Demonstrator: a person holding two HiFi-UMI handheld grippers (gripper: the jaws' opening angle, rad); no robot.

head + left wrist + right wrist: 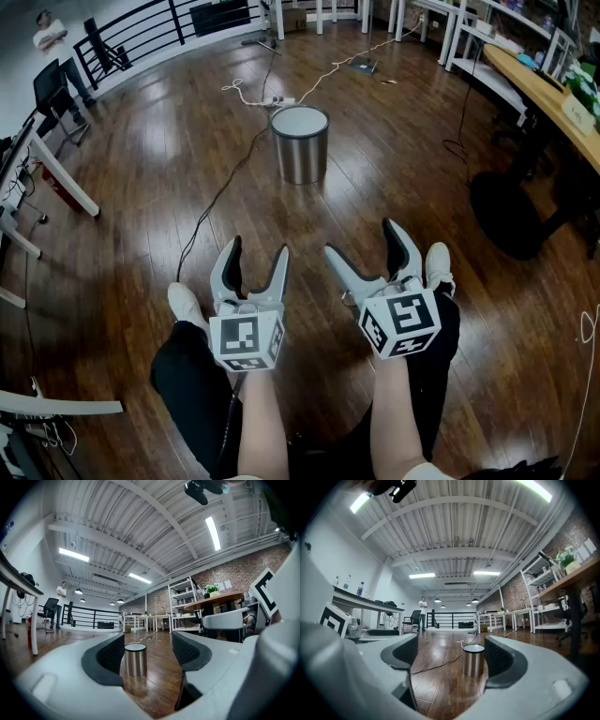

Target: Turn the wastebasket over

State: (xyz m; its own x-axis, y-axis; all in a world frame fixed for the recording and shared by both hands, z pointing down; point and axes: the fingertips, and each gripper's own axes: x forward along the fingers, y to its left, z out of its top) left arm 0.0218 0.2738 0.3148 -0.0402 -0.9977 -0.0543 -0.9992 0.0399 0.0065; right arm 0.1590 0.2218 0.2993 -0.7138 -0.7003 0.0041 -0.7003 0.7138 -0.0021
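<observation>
A shiny steel wastebasket (300,143) stands upright on the wooden floor, its flat pale top showing, well ahead of both grippers. My left gripper (256,259) is held level and open with nothing between its jaws; in its own view the wastebasket (135,658) shows far off between the dark pads. My right gripper (366,244) is also level, its jaws spread wide and empty. The right gripper view shows the wastebasket (473,660) near the right pad, at a distance.
A black cable (217,197) runs across the floor past the wastebasket to a power strip (273,100). A desk (551,94) and a dark chair base (511,216) stand at the right. Desk legs (58,172) stand at the left. A person (56,49) stands far back by a railing.
</observation>
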